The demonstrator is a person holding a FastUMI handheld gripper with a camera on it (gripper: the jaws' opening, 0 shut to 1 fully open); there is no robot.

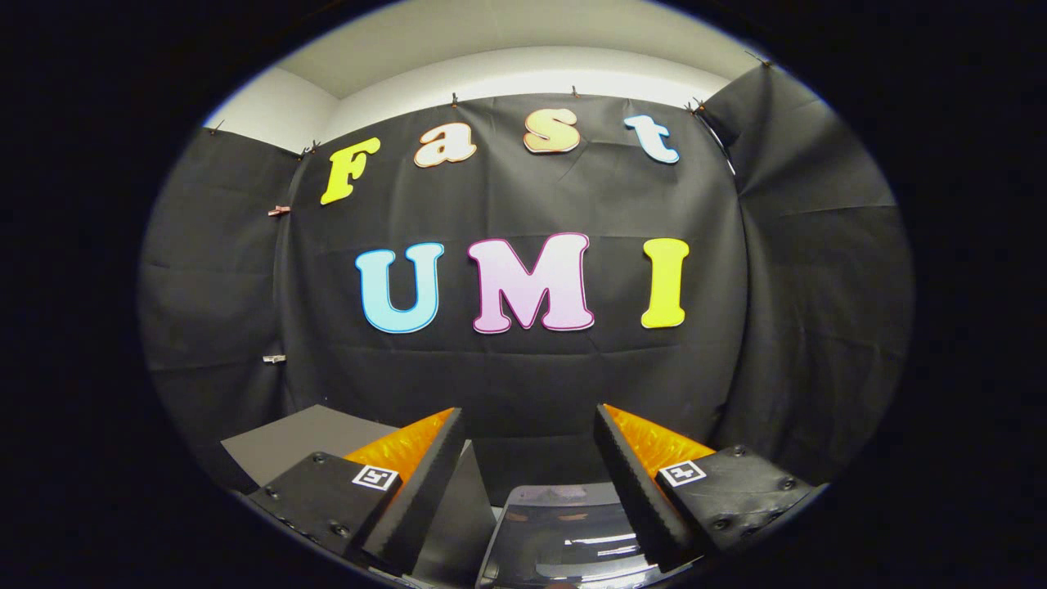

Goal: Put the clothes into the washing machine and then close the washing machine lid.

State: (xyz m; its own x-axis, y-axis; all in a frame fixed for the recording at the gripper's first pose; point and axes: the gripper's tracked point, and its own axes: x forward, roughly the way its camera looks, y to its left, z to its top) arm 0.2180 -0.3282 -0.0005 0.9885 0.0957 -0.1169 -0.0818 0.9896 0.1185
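Observation:
My gripper (530,425) is held level, with its two fingers spread wide apart and nothing between them. Low between the fingers, close under them, lies a dark glossy panel with a rounded pale rim (564,532), which looks like the washing machine's top; whether its lid is up or down I cannot tell. Light streaks reflect off that panel. No clothes are in sight.
The black cloth wall (523,376) of the booth stands straight ahead beyond the fingertips and wraps round both sides. A grey flat surface (303,438) lies behind the left finger. A white wall and ceiling (523,74) rise above the cloth.

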